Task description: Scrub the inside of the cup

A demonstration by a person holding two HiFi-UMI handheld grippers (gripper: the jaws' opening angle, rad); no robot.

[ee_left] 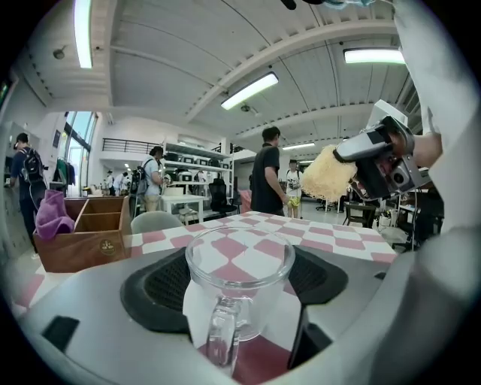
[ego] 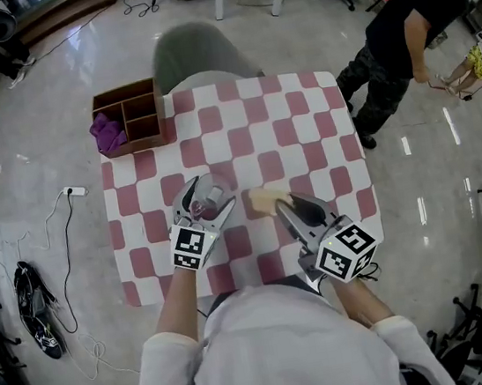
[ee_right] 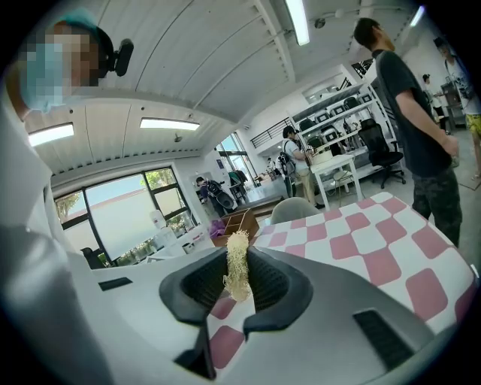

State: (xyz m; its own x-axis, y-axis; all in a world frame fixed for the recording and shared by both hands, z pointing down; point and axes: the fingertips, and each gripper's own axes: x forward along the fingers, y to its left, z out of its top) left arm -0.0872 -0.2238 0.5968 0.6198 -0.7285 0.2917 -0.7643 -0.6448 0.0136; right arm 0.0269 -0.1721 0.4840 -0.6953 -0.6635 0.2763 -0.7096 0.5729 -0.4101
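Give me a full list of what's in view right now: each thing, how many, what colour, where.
cup: one, clear glass, between the left gripper's jaws, above the table
scrubber: one, pale yellow, in the right gripper, beside the cup, not inside
table: one, pink-and-white checks
wooden box: one, brown, table's far left corner
cloth: one, purple, in a box compartment
chair: one, grey, behind the table
bystander: one nearby, dark clothes, right of the table; others far back
plug block: one, white, floor left of the table
left gripper: grey, shut on cup
right gripper: grey, shut on scrubber
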